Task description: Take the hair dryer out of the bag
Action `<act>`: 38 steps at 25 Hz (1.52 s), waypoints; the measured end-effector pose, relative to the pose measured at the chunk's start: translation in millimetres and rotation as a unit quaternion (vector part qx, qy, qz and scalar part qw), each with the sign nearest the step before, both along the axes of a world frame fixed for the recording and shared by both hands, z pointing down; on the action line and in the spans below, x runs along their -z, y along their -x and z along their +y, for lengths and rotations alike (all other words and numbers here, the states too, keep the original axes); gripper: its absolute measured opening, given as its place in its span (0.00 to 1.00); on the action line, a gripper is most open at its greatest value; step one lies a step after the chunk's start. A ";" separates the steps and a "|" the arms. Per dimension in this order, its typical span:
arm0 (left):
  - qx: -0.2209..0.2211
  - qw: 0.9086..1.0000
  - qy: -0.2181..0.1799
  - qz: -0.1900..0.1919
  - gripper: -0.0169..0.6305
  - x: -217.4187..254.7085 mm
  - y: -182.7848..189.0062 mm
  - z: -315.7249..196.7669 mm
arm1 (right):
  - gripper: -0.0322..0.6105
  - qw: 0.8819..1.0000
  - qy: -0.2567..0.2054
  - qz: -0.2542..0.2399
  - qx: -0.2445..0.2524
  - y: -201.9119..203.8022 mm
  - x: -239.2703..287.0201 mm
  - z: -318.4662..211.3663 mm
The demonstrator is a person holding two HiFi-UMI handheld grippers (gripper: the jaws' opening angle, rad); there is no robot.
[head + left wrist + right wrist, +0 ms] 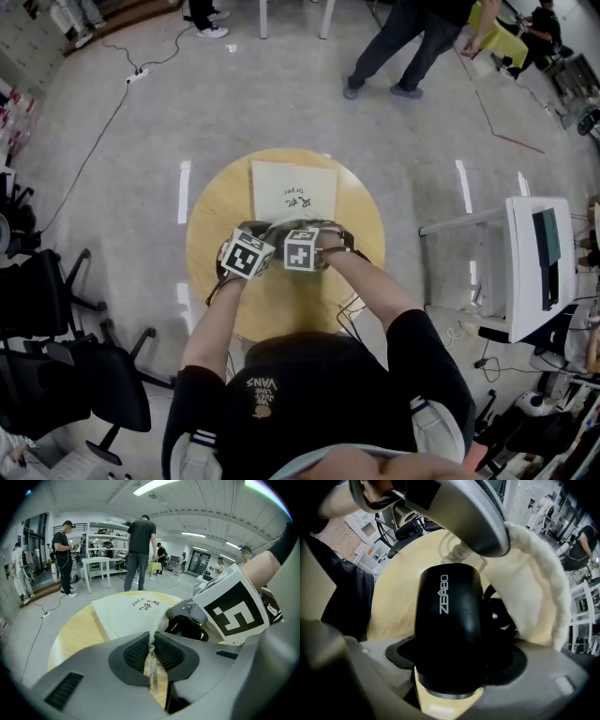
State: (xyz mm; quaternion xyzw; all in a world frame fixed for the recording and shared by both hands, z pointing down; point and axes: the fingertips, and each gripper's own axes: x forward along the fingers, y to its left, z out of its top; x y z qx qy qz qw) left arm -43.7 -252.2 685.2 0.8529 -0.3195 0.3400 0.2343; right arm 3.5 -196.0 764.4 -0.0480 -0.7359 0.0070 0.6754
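Observation:
In the right gripper view a black hair dryer (447, 616) with white lettering stands up out of the mouth of the cream cloth bag (543, 588). My right gripper (457, 660) is shut on its barrel and points down into the bag. My left gripper (151, 644) is shut on the bag's cream edge (152, 663) and pinches the cloth between its ribbed pads. The bag (126, 611) lies flat on the round wooden table (75, 630), printed side up. In the head view both marker cubes (247, 255) (302, 249) sit side by side over the bag's near end (292, 187); the jaws are hidden under them.
The table (211, 225) is small, with bare grey floor all round. Black office chairs (56, 328) stand at the left and a white cart (539, 262) at the right. People (412, 42) walk beyond the table. A cable with a power strip (137, 75) lies on the floor.

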 end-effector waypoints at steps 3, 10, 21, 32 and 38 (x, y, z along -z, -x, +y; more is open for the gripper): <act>0.001 1.000 0.001 0.001 0.09 -1.6 -0.6 -1.4 | 0.67 1.000 0.000 0.001 -0.001 -0.1 -0.6 -1.5; 0.003 1.000 0.002 0.002 0.09 -1.7 1.2 0.0 | 0.67 1.000 0.001 0.009 0.001 0.5 -0.3 0.0; 0.002 1.000 0.015 0.003 0.09 -2.2 2.6 -0.6 | 0.60 1.000 -0.005 -0.012 0.008 2.3 2.3 -0.3; -0.005 1.000 0.026 0.005 0.09 -2.2 -0.9 0.4 | 0.60 1.000 -0.004 -0.012 0.008 -1.4 2.0 0.9; -0.009 1.000 0.026 0.008 0.09 -1.3 0.8 1.9 | 0.59 1.000 -0.007 -0.024 0.002 1.4 3.9 0.4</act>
